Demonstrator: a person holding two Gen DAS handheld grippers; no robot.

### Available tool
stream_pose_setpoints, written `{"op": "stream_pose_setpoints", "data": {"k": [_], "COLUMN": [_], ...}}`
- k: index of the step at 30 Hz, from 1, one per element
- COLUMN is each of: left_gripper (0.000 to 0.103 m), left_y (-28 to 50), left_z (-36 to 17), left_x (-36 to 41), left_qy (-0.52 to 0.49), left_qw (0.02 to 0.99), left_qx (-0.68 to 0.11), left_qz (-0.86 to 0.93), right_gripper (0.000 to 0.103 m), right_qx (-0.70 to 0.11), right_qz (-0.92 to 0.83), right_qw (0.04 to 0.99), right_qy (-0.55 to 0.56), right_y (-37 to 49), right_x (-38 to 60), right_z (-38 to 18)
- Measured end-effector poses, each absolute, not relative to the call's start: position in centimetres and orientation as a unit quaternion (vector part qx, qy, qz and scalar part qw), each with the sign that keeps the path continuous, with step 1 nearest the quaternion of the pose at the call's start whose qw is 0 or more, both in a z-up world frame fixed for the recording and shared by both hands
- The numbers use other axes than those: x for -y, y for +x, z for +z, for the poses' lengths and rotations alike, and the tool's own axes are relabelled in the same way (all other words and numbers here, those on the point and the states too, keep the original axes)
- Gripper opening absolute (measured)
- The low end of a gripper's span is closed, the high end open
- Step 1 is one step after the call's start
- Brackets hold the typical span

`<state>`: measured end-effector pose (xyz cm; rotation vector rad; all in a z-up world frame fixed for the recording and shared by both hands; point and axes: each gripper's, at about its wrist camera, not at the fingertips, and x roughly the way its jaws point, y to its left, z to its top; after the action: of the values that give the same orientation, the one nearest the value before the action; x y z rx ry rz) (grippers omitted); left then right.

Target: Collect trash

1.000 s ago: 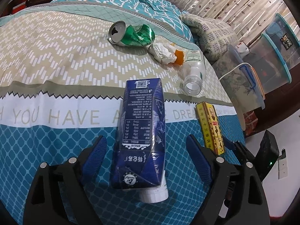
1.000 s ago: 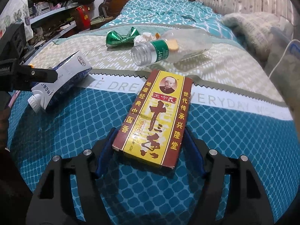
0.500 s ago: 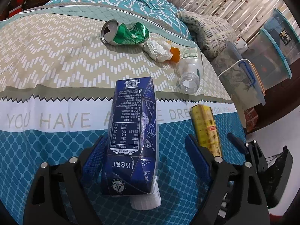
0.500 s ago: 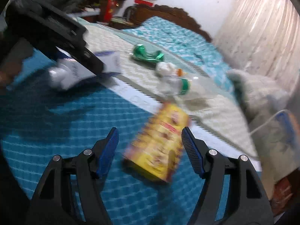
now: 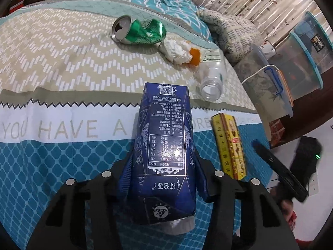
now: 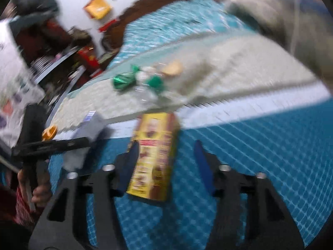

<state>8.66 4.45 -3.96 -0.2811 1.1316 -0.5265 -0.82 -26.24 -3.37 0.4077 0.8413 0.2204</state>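
Observation:
My left gripper [image 5: 162,179] is shut on a dark blue milk carton [image 5: 164,150]; both blue pads press its sides. The carton lies lengthwise on the bed, white cap toward me. A yellow and red box [image 5: 230,145] lies to its right. In the blurred right wrist view, my right gripper [image 6: 166,164] is open around that yellow box [image 6: 155,156]; the left pad is at its side, the right pad stands apart. Farther back lie a crushed green can [image 5: 138,32], crumpled white paper [image 5: 175,50], an orange scrap [image 5: 195,55] and a clear plastic bottle [image 5: 211,79].
The bed [image 5: 62,66] has a beige and teal cover with printed words. A patterned pillow [image 5: 231,35] and clear storage bins [image 5: 299,52] stand to the right, beside the bed edge. Cluttered shelves [image 6: 52,48] show at the left in the right wrist view.
My left gripper has closed on the blue carton; it was open around it before. The right gripper has swung and tilted, and the yellow box now sits between its jaws at the left pad.

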Motion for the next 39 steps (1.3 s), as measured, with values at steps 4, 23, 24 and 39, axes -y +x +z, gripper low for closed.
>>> {"op": "stream_pose_setpoints", "data": {"k": [4,23,24,39], "left_gripper": [0.048,0.048,0.048,0.048], "left_y": [7.8,6.9,7.0,7.1], "left_z": [-2.5,-4.7,-4.7,-4.9], "left_x": [-4.2,1.2,1.2,0.4], "left_qy": [-0.128,-0.082,-0.086,-0.100], "left_qw": [0.808,0.782,0.781,0.776], "left_qx": [-0.513,-0.543,-0.544,-0.546], "left_qz": [-0.261,-0.295,-0.295,-0.298], "right_gripper": [0.040,0.042,0.042,0.044], "right_qx": [-0.421,-0.436,-0.436,-0.397], "right_qz": [0.059,0.099,0.104,0.241], "right_qw": [0.892,0.893,0.891,0.810], "right_qy": [0.155,0.054,0.067,0.359], "right_y": [-0.6,0.1,0.2,1.7], "right_x": [26.5,21.1,21.4,25.1], "right_z": [-4.6,-5.3,-5.3,-5.9]}}
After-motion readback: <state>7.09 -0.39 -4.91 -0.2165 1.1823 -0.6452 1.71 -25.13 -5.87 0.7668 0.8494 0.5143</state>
